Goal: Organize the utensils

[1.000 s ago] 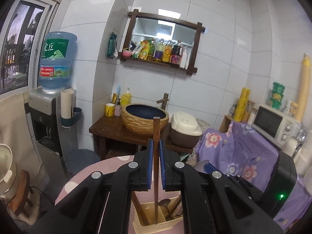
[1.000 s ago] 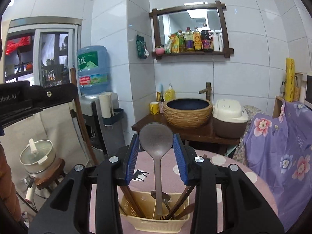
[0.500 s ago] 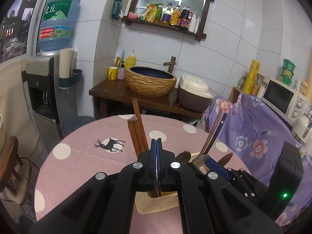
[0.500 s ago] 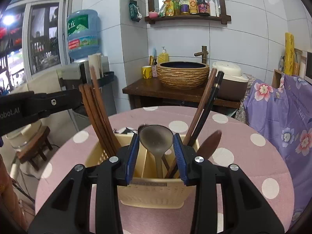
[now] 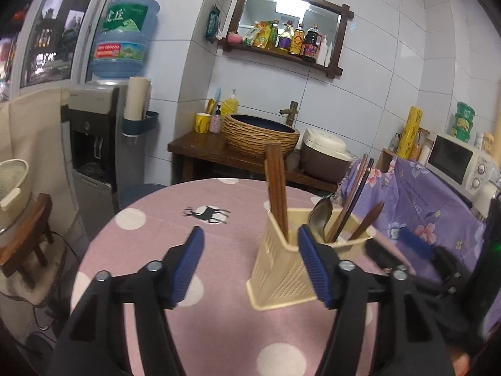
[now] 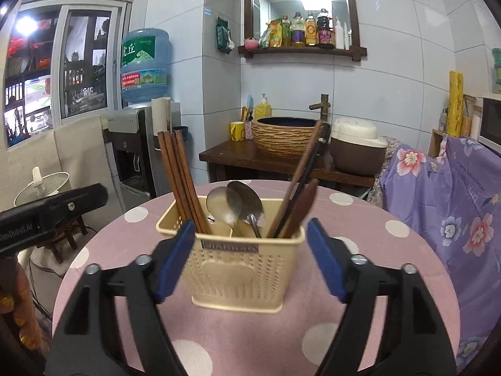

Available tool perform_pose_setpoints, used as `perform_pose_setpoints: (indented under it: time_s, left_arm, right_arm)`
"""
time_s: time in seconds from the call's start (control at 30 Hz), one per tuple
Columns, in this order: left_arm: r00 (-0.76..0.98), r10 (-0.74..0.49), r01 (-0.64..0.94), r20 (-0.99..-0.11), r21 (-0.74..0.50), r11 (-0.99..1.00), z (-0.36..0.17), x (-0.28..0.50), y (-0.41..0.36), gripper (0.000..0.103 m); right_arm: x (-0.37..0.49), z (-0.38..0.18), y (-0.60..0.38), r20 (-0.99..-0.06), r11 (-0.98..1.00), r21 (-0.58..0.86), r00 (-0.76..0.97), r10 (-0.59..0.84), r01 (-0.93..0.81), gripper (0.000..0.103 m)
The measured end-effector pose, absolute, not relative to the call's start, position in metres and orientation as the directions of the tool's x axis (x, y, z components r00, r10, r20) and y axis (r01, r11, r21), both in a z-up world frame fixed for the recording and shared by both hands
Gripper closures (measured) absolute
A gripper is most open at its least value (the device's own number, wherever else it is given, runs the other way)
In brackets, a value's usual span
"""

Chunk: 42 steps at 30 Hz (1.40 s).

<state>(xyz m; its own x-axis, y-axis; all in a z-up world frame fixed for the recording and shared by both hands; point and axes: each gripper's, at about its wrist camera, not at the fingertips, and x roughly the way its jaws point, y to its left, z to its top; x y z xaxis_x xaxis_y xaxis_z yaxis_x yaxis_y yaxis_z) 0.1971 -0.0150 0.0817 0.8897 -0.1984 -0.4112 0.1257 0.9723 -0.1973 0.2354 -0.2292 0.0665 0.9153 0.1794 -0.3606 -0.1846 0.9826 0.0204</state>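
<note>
1. The holder (image 6: pixel 241 260) stands on the pink desk (image 6: pixel 360 297), its compartment dividers mostly hidden by spoons (image 6: pixel 233 205) and chopsticks (image 6: pixel 181 175).
2. Left gripper (image 5: pixel 250 266) fingers spread, empty.
3. Right gripper (image 6: pixel 250 257) fingers spread, flanking the holder without touching.

The left wrist camera looks from the left, slightly down over the worktop (image 5: pixel 219 322), at the utensil caddy (image 5: pixel 285 269); the right wrist camera faces it head-on, close (image 6: pixel 247 269); both share caddy, worktop, sink wall.

One basket (image 6: pixel 241 266), two metal spoons (image 6: pixel 233 205), two claws (image 6: pixel 249 261).
</note>
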Motion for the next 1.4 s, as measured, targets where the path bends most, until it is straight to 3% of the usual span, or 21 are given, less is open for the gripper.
perform_pose_setpoints:
  time_s: [0.07,0.13,0.27,0.57,0.9,1.4]
  left_arm:
    - [0.904,-0.182,0.124,-0.387,-0.169,0.978,0.074,0.177,-0.011,0.012]
    - [0.924,-0.17,0.128,-0.342,-0.141,0.982,0.064,0.153,-0.01,0.005]
    - [0.947,-0.143,0.127,-0.287,-0.072,0.989,0.04,0.108,-0.011,0.005]
    - [0.934,-0.177,0.15,-0.309,-0.109,0.983,0.002,0.046,-0.016,0.005]
    - [0.945,-0.201,0.186,-0.258,-0.083,0.979,-0.001,0.018,-0.023,0.005]
    - [0.953,-0.186,0.161,-0.238,-0.121,0.979,-0.001,0.011,-0.011,0.005]
  right_arm:
    - [0.213,0.062,-0.238,-0.35,0.985,0.013,0.922,0.168,-0.175,0.007]
    - [0.19,0.055,-0.246,-0.341,0.986,0.006,0.927,0.156,-0.164,0.006]
    - [0.144,0.026,-0.262,-0.352,0.99,0.012,0.926,0.135,-0.14,0.006]
    - [0.06,-0.029,-0.272,-0.375,0.993,0.067,0.92,0.116,-0.098,0.006]
    - [0.018,-0.018,-0.27,-0.288,0.99,0.066,0.948,0.136,-0.122,0.006]
    - [0.017,-0.015,-0.268,-0.283,0.986,0.082,0.945,0.163,-0.145,0.006]
